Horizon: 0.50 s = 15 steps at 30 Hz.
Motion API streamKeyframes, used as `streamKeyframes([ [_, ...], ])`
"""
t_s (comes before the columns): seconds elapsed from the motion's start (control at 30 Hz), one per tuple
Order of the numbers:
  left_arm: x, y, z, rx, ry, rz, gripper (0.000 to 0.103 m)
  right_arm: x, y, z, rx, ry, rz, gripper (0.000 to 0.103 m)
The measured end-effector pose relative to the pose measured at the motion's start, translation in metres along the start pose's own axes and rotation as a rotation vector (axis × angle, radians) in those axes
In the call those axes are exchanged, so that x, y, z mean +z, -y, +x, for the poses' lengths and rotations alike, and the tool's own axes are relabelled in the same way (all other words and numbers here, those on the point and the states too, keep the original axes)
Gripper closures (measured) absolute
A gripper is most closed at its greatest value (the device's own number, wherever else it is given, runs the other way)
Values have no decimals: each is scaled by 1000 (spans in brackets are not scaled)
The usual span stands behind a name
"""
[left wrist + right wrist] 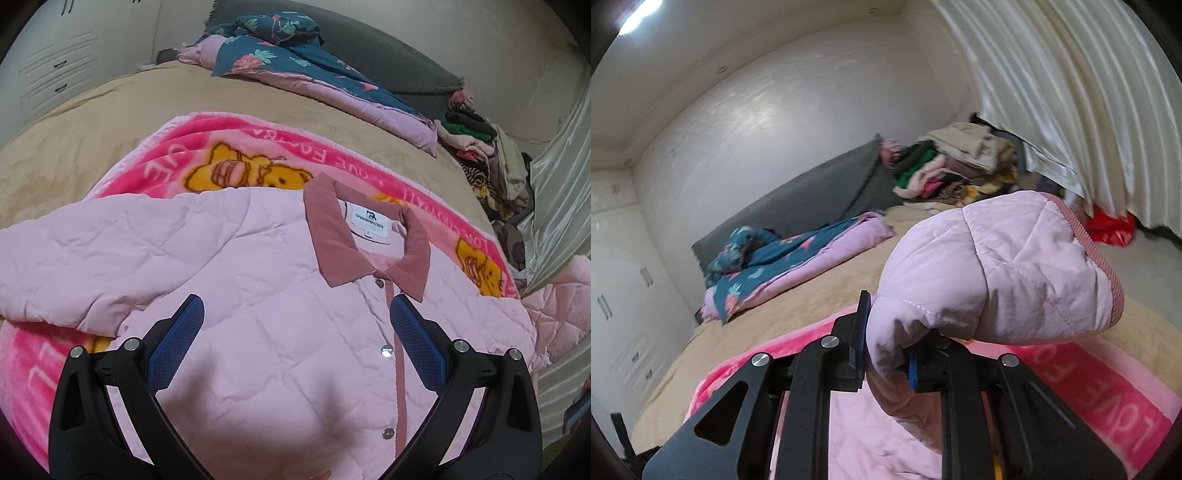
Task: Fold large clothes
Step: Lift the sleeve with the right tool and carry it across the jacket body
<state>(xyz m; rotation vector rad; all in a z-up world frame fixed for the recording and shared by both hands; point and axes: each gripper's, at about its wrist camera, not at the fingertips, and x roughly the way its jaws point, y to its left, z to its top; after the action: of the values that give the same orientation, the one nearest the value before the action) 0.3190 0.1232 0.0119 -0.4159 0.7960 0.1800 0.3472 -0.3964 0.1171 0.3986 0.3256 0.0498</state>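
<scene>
- Low in the left wrist view, the left gripper has its jaws spread wide, with nothing between the blue pads.
- Between and beyond those jaws lies the pink quilted jacket, spread front-up across the middle of the frame, its snap buttons running down the placket.
- Its darker pink collar sits right of centre, with a white label inside the neck.
- One sleeve stretches towards the left edge of the frame, wrinkled.
- Under the jacket is a bright pink cartoon blanket, which rests on the tan bed.
- Low in the right wrist view, the right gripper has its jaws closed on the jacket's other sleeve, the fabric pinched between the pads.
- That sleeve bulges up above the jaws at centre right of the frame, its ribbed cuff edge towards the right, lifted clear of the blanket.
- Further back on the bed lie a folded floral quilt and a pile of clothes near the curtain.
</scene>
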Motion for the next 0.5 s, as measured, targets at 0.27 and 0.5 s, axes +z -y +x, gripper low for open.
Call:
streamKeyframes([
  [0.27, 7, -24, -5, -26, 10, -40, 9, -7, -66, 14, 76, -23, -95, 88],
  [0.5, 11, -37, -12, -56, 15, -67, 9, -26, -111, 25, 144, -60, -152, 88],
])
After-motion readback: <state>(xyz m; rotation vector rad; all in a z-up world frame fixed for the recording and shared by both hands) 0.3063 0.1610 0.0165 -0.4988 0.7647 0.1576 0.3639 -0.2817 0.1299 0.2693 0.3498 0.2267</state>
